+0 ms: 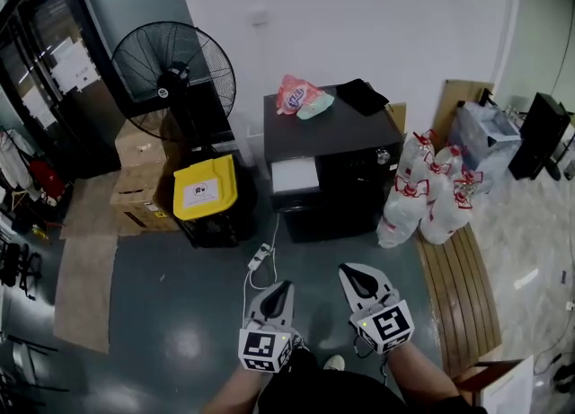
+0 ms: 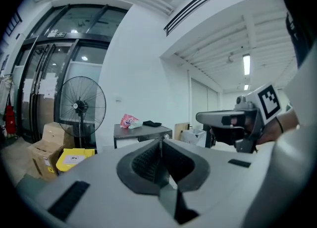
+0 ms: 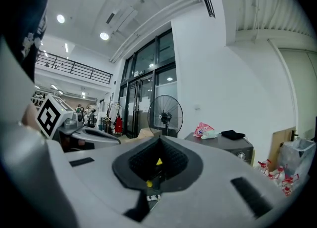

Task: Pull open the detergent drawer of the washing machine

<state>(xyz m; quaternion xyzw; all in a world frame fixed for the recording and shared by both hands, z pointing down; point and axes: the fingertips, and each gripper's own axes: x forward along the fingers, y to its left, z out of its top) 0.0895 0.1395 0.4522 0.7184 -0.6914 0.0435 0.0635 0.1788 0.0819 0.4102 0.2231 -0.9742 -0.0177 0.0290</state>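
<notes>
The washing machine (image 1: 334,138) is a dark box against the white wall, in the middle of the head view. The detergent drawer (image 1: 295,174) is the white panel at the upper left of the machine's front face, and it looks level with that face. A round knob (image 1: 384,157) sits at the upper right of the same face. On the machine's top lie a pink bag (image 1: 296,93) and a black cloth (image 1: 362,96).

The left gripper (image 1: 279,289) and the right gripper (image 1: 358,274) are held side by side over the grey floor (image 1: 180,304), well apart from the machine and pointing toward it. Each gripper's own view shows its jaws pressed together with nothing between them.

A white power strip (image 1: 260,256) lies on the floor between the grippers and the machine, with a cable running up toward the drawer side. Left of the machine stands a bin with a yellow lid (image 1: 206,189), then cardboard boxes (image 1: 137,174) and a black standing fan (image 1: 172,69). Right of the machine stand white plastic bags (image 1: 429,198) tied in red, just beside a slatted wooden bench (image 1: 461,288).
</notes>
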